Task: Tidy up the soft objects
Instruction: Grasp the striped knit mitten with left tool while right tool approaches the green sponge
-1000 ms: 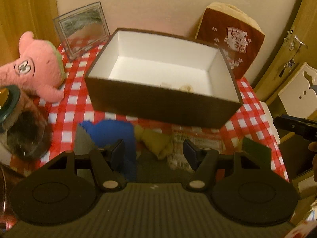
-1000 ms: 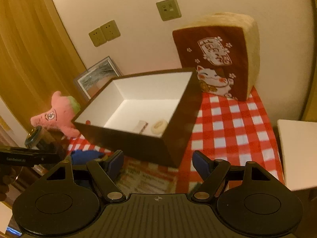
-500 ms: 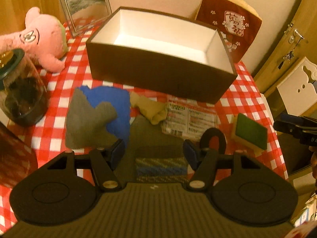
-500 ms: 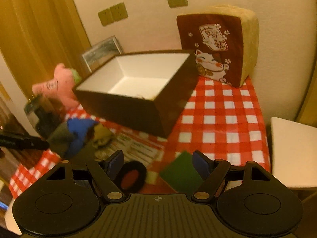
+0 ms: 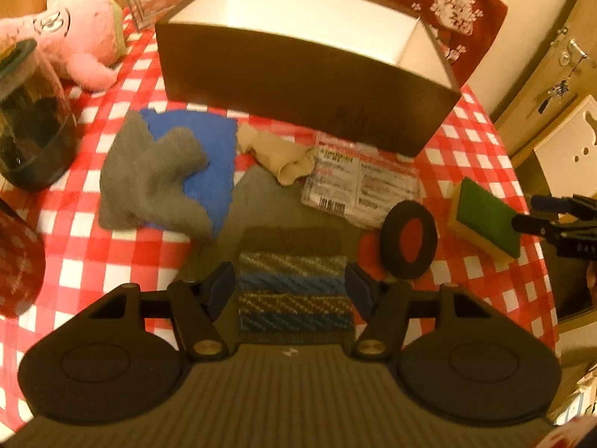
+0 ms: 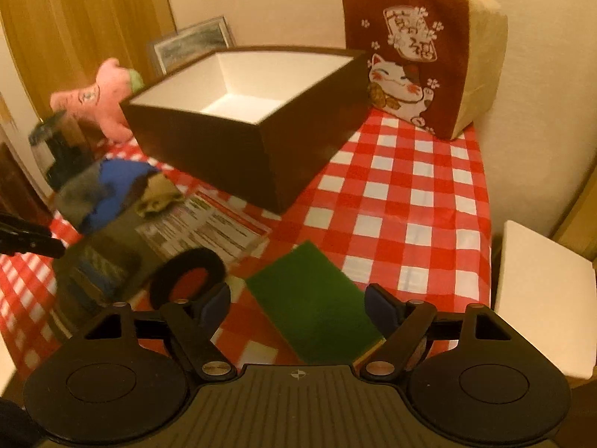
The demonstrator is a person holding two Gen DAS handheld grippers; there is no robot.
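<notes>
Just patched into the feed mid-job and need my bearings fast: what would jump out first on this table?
The big dark open box with a white inside stands at the back middle of the red checked tablecloth. A pink plush toy lies to its left, a maroon lucky-cat cushion leans on the wall to its right. In front, cloths are scattered: a striped one under the open left gripper, and a green sponge under the open right gripper.

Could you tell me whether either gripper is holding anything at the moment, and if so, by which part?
Nothing is held. The left gripper is open above the striped cloth, the right gripper open above the green sponge.
</notes>
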